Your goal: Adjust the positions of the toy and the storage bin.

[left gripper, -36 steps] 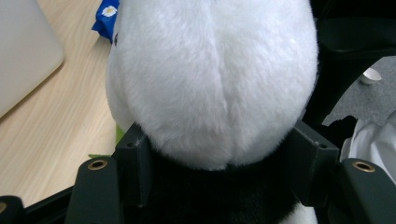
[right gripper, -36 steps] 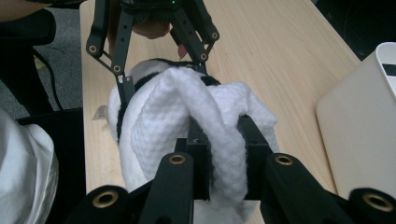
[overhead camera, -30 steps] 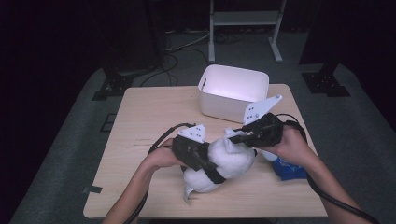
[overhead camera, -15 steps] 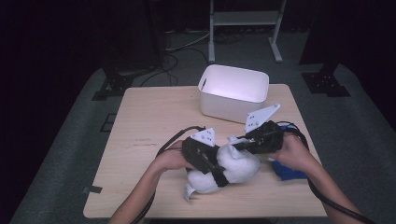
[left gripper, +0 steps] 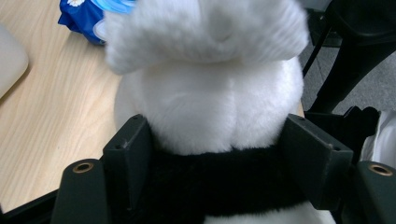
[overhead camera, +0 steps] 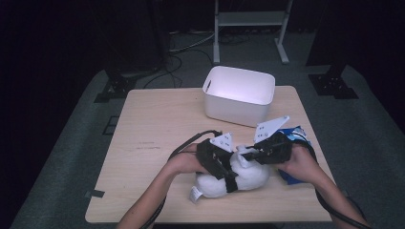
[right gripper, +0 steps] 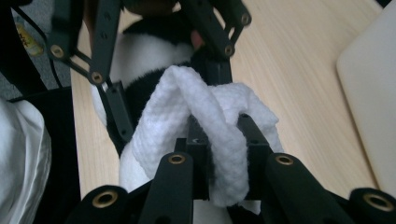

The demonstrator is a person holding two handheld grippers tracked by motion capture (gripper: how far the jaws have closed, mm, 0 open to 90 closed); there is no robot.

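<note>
Fluffy black-banded white plush toy [overhead camera: 239, 179], nubbly white cloth [right gripper: 205, 116] in right tool [right gripper: 223, 140].

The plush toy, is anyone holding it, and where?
The right gripper pinches a white cloth loop on the plush toy; the left gripper straddles its black band, jaws just opening.

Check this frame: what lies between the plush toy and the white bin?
Bare wooden table in the high view; nothing stands between the plush toy and the white bin.

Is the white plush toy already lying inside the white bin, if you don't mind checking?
No, the plush toy lies on the table, nearer the person than the white bin.
</note>
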